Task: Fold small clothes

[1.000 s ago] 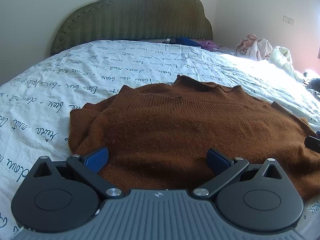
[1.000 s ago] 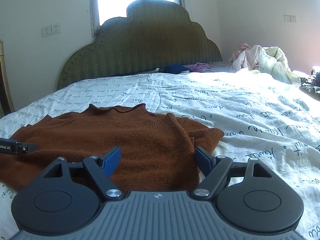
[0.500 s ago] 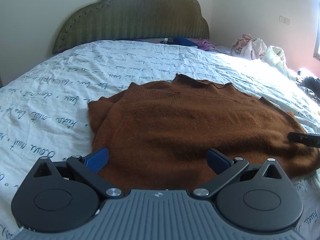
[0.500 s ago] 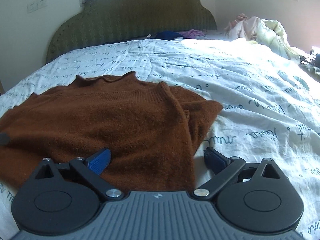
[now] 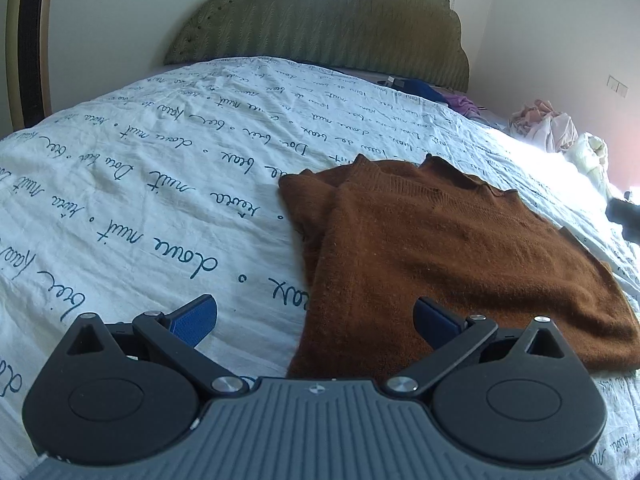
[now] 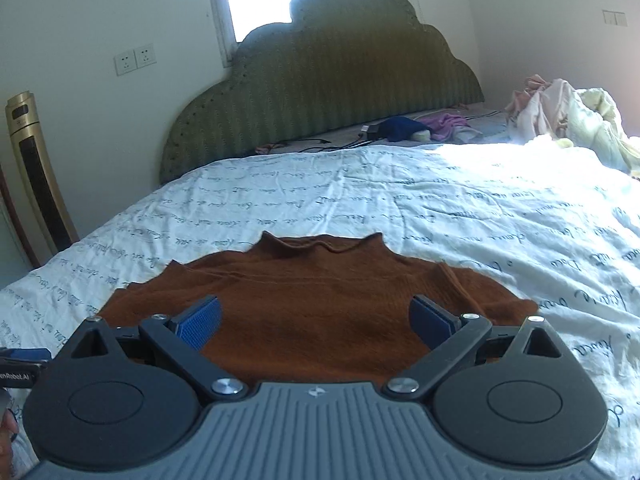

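Green headboard [image 6: 320, 92], gold heater [image 6: 36, 172]

I see the rust-brown knitted sweater [image 5: 448, 256] lying flat on the white bedsheet [image 5: 140, 184] with blue handwriting print, its sleeves folded in over the body, its short ribbed collar pointing toward the headboard, and its bottom hem nearest me, slightly rumpled along the left fold.

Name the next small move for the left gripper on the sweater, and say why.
Probably lower the left gripper onto the sweater's near left edge and close. Both grippers are open and hold nothing, that edge lies between its fingers, and the sweater lies only partly folded.
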### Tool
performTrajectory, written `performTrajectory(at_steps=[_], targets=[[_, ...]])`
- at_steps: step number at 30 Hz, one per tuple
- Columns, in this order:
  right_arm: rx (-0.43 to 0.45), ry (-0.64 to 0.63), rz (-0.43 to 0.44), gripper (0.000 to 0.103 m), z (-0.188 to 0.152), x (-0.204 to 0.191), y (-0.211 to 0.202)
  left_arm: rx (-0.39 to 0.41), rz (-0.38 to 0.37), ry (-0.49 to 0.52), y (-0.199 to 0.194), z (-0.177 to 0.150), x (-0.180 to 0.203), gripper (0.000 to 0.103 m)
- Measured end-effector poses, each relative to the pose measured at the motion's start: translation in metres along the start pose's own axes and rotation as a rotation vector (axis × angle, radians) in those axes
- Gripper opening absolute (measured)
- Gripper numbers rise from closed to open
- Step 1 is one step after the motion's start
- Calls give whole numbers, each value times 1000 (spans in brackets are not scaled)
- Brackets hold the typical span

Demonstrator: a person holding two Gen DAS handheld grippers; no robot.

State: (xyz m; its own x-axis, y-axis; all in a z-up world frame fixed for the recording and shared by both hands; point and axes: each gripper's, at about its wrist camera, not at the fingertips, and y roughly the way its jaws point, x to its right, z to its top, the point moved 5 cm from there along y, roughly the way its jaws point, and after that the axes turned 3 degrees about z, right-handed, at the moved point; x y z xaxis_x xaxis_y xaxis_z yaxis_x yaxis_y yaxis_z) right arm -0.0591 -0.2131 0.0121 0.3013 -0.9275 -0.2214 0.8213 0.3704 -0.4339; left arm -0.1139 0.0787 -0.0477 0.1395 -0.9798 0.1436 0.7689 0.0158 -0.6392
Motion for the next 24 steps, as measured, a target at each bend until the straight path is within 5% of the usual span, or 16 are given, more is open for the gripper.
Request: performTrajectory(at_steps=[8,15,24], targets=[[-62,-118,71,101,34,-65,39,-51,-77,-38,14,-5,13,103],[-101,-149,99,101,22,-94,56,-35,4,60,18,-14,28,103],[-119,-259,82,101,11,-119,56,-21,1,53,17,-14,26,103]])
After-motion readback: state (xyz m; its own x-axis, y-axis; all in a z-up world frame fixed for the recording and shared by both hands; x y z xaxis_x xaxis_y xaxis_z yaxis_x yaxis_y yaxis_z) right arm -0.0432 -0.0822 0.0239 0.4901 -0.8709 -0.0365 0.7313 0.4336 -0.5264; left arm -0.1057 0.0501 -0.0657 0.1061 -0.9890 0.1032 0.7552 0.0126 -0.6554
